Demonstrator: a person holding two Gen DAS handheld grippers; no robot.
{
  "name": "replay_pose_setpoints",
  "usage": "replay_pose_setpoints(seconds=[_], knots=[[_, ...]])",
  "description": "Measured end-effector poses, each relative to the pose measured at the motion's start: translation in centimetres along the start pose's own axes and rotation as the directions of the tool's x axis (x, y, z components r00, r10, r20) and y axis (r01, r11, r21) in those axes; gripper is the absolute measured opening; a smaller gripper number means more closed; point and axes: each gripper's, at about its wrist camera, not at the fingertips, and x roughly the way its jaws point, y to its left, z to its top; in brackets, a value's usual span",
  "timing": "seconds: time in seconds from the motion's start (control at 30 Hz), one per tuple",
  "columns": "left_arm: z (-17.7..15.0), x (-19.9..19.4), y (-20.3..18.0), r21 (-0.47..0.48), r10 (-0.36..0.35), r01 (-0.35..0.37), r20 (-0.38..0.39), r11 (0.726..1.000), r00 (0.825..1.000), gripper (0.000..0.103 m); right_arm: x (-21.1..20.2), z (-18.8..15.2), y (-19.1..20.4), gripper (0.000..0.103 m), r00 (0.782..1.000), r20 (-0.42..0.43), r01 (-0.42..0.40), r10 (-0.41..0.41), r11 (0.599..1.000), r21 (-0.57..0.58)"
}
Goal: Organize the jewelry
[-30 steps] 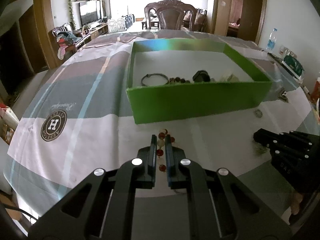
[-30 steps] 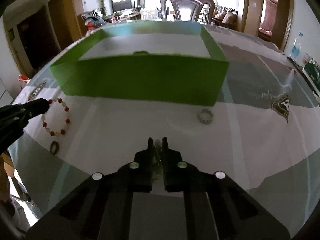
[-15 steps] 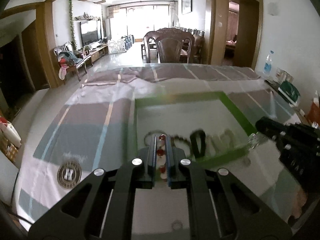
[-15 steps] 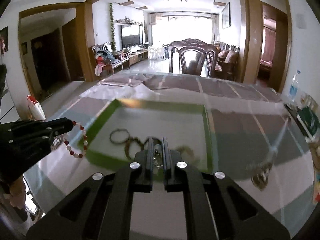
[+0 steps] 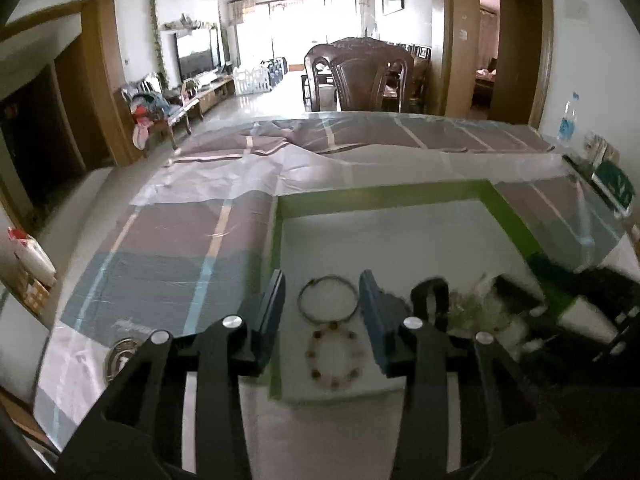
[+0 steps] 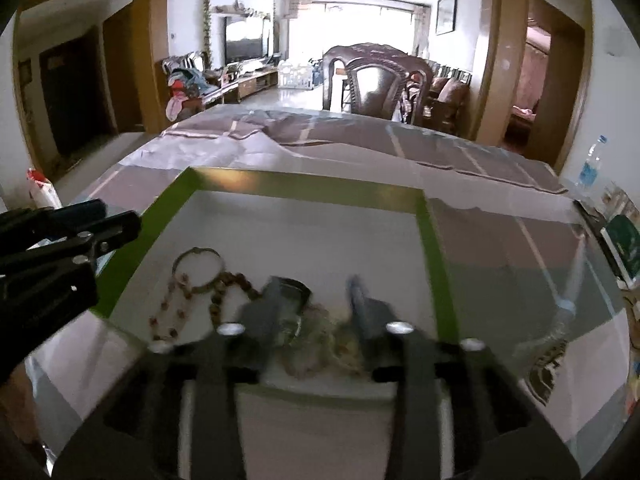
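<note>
A green box (image 5: 384, 194) with a white floor lies under both grippers. My left gripper (image 5: 322, 300) hangs over its near left corner, jaws opening, nothing pressed between the pads. Below the gap lie a red bead bracelet (image 5: 334, 360) and a metal bangle (image 5: 328, 298). My right gripper (image 6: 316, 304) is over the near edge of the green box (image 6: 304, 184), jaws opening and blurred, with no piece held. A pale heap of jewelry (image 6: 320, 344) sits beneath it. The red bead bracelet (image 6: 168, 316), metal bangle (image 6: 198, 266) and a brown bead strand (image 6: 236, 284) lie to the left.
The striped tablecloth (image 5: 180, 240) covers the table, with a round logo (image 5: 120, 356) near my left fingers. A dark wooden chair (image 5: 360, 76) stands at the far side. A water bottle (image 6: 590, 164) and a green packet (image 6: 624, 240) sit at the right edge.
Both grippers rose from the tablecloth to above the box and went from shut to open. The red bead bracelet left the left jaws and lies in the box; the right's small piece is gone from its jaws.
</note>
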Motion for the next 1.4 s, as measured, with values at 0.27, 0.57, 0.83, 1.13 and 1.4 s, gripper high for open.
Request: replay_pose_setpoints(seconds=[0.27, 0.57, 0.83, 1.13, 1.4], knots=[[-8.2, -3.2, 0.5, 0.032, -0.049, 0.052, -0.068, 0.998, 0.996, 0.048, -1.7, -6.2, -8.4, 0.036, 0.990, -0.122, 0.086, -0.074, 0.991, 0.099], [-12.6, -1.9, 0.6, 0.005, -0.062, 0.064, -0.178, 0.998, 0.982, 0.057, 2.7, -8.4, -5.4, 0.036, 0.970, -0.243, 0.029, -0.017, 0.998, 0.048], [-14.4, -3.7, 0.1, 0.012, -0.103, 0.106, -0.165, 0.994, 0.981, 0.060, 2.0, -9.3, -4.2, 0.021, 0.971, -0.237, -0.004, 0.009, 1.000, 0.020], [-16.4, -4.7, -1.7, 0.064, -0.161, 0.173, -0.160, 0.983, 0.974, 0.061, -1.2, -11.7, -2.9, 0.021, 0.969, -0.211, -0.111, 0.125, 0.991, 0.076], [-16.0, -2.9, -2.1, 0.033, -0.091, 0.097, -0.160, 0.995, 0.983, 0.045, -2.0, -12.9, -1.3, 0.021, 0.989, -0.138, -0.051, 0.060, 0.996, 0.068]])
